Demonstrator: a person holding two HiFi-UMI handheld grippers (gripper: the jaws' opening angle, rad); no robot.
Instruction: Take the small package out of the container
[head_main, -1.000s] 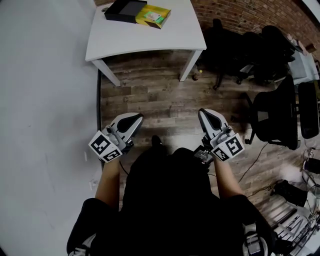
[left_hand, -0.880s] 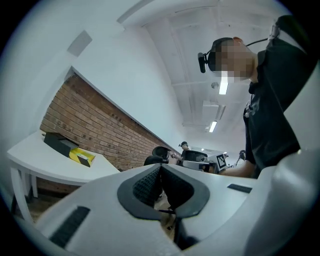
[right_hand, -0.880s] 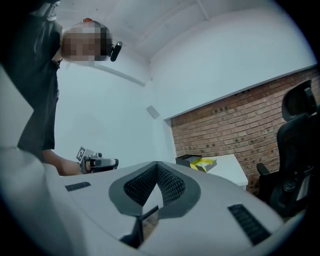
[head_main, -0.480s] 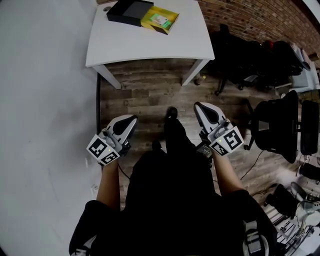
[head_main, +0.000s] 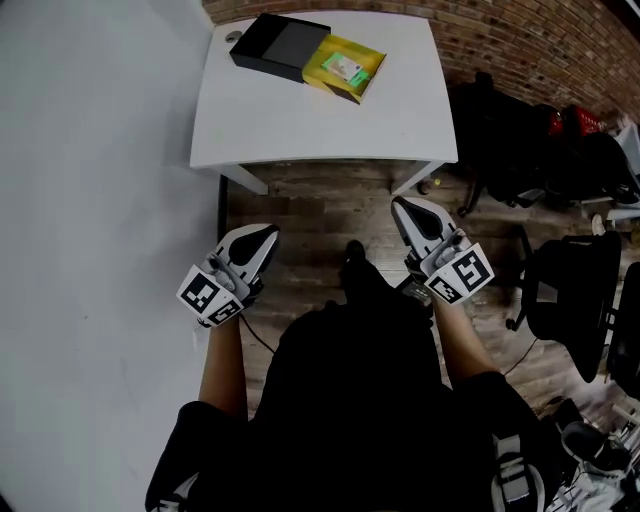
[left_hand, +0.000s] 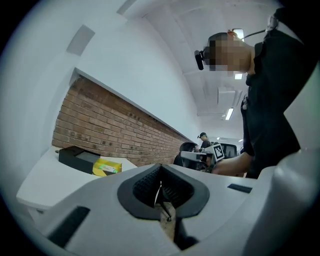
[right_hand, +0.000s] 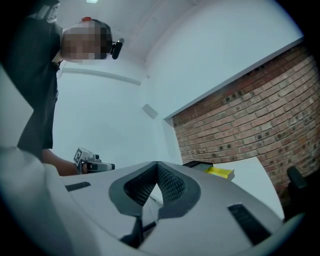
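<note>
1. Head view, change: the white table (head_main: 300, 120) sits lower and larger in frame than a second ago, and its near edge now lies just ahead of both gripper tips. We read this as the person walking up to it. One foot shows on the wooden floor (head_main: 320, 210) between the grippers.
2. Head view, task things: the black container (head_main: 278, 45) lies at the table's far side. The small package (head_main: 346, 68), yellow with a green label, is at the container's right end and touching it. We cannot tell whether it rests in the container or only against it.
3. Head view, grippers: left gripper (head_main: 262, 233) and right gripper (head_main: 405, 208) are held level at either side of the body, tips toward the table, both well short of the container.
4. Left gripper view: jaws pressed together with nothing between them. Container (left_hand: 75, 156) and package (left_hand: 107, 166) are small and distant on the tabletop, before the brick wall (left_hand: 115, 130).
5. Right gripper view: jaws likewise closed and empty. Package (right_hand: 220, 172) and container (right_hand: 197, 164) lie ahead and to the right.
6. Meaning: only the approach is under way, and the package is untouched. We judge that a gripper must next reach across the table and open its jaws.
</note>
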